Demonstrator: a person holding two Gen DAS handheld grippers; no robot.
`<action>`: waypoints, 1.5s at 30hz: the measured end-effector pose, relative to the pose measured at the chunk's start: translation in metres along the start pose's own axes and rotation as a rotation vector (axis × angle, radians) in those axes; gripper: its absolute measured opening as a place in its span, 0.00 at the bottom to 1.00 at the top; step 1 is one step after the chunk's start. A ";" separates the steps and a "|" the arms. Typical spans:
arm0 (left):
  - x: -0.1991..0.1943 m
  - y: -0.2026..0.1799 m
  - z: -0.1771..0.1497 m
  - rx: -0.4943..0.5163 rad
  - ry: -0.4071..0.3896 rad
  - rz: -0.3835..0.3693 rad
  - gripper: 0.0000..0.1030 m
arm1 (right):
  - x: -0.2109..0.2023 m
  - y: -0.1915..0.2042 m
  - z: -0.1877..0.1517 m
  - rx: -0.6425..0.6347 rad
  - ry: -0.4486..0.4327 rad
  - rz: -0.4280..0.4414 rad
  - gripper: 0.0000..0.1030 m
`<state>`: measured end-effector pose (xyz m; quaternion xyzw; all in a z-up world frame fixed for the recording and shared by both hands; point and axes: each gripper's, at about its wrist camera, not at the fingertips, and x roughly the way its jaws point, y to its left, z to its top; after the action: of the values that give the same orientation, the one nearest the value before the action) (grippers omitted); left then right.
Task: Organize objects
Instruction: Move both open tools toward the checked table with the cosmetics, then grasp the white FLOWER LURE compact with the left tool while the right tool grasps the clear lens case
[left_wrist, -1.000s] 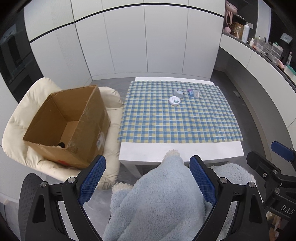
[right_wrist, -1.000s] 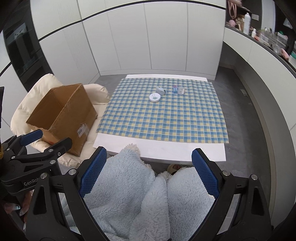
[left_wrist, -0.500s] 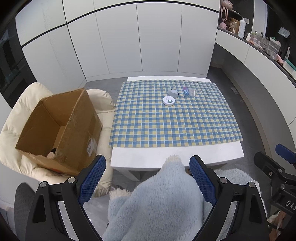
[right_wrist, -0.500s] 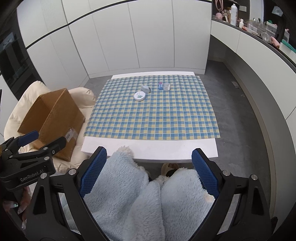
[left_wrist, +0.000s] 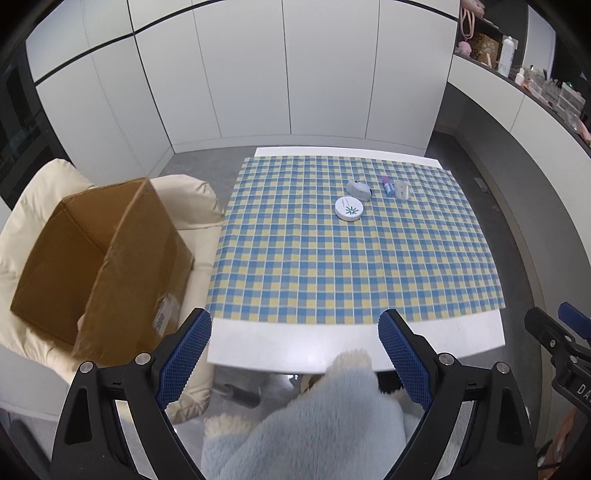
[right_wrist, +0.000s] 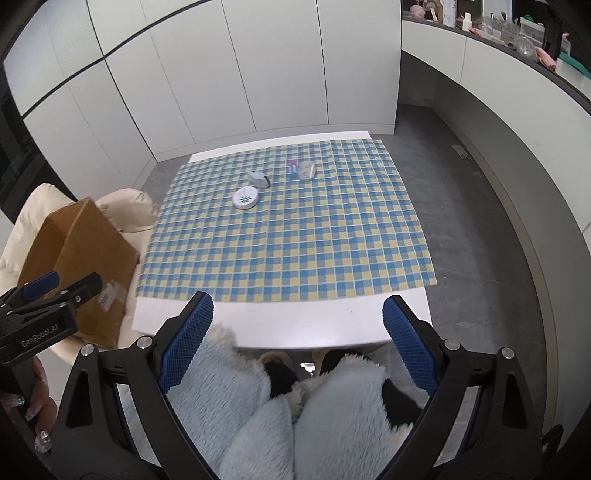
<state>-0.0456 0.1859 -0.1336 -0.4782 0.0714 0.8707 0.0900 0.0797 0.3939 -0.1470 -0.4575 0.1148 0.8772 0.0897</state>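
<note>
On the far half of the checked cloth lie a round white tin (left_wrist: 349, 209) (right_wrist: 245, 197), a grey case (left_wrist: 358, 189) (right_wrist: 258, 178), a small blue and purple tube (left_wrist: 386, 185) (right_wrist: 292, 168) and a small white device (left_wrist: 401, 190) (right_wrist: 306, 170). An open cardboard box (left_wrist: 99, 266) (right_wrist: 77, 258) rests on a cream cushioned chair left of the table. My left gripper (left_wrist: 294, 358) and my right gripper (right_wrist: 297, 339) both stand open with nothing between their fingers, held above the table's near edge over fluffy light blue trouser legs.
The low white table (left_wrist: 354, 345) (right_wrist: 317, 321) carries a blue and yellow checked cloth. The cream chair (left_wrist: 192, 199) stands at its left. White cabinets close off the back, and a curved counter (right_wrist: 517, 74) with clutter runs along the right. Grey floor surrounds the table.
Both grippers have moved forward and down toward the table, so the table and box look larger and nearer. The right wrist view has tilted a little. The jaws kept their width.
</note>
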 end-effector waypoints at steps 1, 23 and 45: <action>0.008 -0.001 0.004 -0.001 0.002 0.003 0.90 | 0.006 -0.002 0.003 -0.004 0.003 -0.003 0.92; 0.229 -0.070 0.089 0.113 0.090 -0.026 0.90 | 0.241 -0.053 0.101 -0.099 0.040 0.070 0.92; 0.333 -0.095 0.134 0.097 0.038 -0.092 0.56 | 0.387 -0.033 0.175 -0.380 0.041 0.107 0.92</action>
<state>-0.3095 0.3363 -0.3477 -0.4924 0.0933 0.8520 0.1515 -0.2673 0.4955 -0.3719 -0.4773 -0.0268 0.8770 -0.0475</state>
